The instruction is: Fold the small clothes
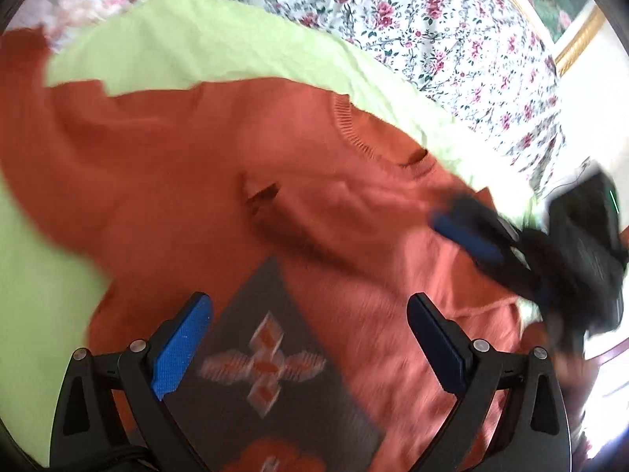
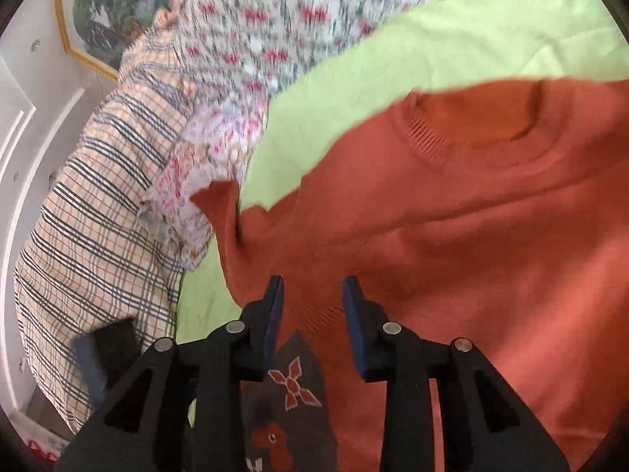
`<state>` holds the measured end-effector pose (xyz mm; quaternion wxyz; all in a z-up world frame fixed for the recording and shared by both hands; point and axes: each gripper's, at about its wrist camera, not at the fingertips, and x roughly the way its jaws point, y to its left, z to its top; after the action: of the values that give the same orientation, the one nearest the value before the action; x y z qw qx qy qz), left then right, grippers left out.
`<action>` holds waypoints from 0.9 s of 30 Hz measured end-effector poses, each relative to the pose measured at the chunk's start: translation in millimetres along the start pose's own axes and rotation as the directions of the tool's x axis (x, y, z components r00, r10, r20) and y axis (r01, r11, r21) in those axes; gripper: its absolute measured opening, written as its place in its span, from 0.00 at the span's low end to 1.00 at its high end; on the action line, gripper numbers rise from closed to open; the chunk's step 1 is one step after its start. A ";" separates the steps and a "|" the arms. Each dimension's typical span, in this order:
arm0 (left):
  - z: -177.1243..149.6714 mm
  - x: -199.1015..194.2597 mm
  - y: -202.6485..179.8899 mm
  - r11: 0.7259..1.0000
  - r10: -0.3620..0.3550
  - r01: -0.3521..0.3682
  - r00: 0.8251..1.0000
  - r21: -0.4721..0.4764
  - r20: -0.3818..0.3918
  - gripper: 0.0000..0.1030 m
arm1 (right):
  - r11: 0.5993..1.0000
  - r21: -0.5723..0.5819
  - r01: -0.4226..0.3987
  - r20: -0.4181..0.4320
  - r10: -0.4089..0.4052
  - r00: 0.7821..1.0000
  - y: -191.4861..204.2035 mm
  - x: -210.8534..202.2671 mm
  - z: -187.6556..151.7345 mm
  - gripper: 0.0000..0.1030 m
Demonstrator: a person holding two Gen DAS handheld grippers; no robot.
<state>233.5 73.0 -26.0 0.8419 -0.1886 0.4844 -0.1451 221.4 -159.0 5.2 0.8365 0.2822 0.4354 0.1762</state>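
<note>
An orange knit sweater (image 1: pixel 236 149) with a ribbed collar (image 1: pixel 354 126) and a grey patterned front panel (image 1: pixel 267 354) lies spread on a lime green sheet (image 1: pixel 188 39). My left gripper (image 1: pixel 310 314) hovers over the panel, open wide, with nothing between its pads. In the right wrist view my right gripper (image 2: pixel 313 303) stands partly open above the sweater (image 2: pixel 471 236), just past the panel (image 2: pixel 291 385). Fabric shows in the gap and the pads do not press it. One sleeve (image 2: pixel 224 204) sticks out to the left. The right gripper (image 1: pixel 464 220) also appears blurred at the sweater's right edge.
Floral bedding (image 1: pixel 432 19) lies beyond the green sheet (image 2: pixel 432 39). A plaid cloth (image 2: pixel 98 196) is heaped at the left of the right wrist view. A gold-framed picture (image 2: pixel 106 11) hangs on a white wall. A blurred dark and blue gripper finger (image 2: pixel 98 354) shows over the plaid.
</note>
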 end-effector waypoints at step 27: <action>25.5 24.1 8.8 0.990 0.085 -0.094 0.992 0.101 0.094 0.10 | 0.836 0.124 0.534 0.162 -0.548 0.821 -134.9 -157.5 15.5 0.46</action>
<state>268.0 75.0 -36.6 0.8772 -0.1282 0.4457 -0.1238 152.8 -354.0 27.1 0.8789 0.1932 0.4213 -0.1123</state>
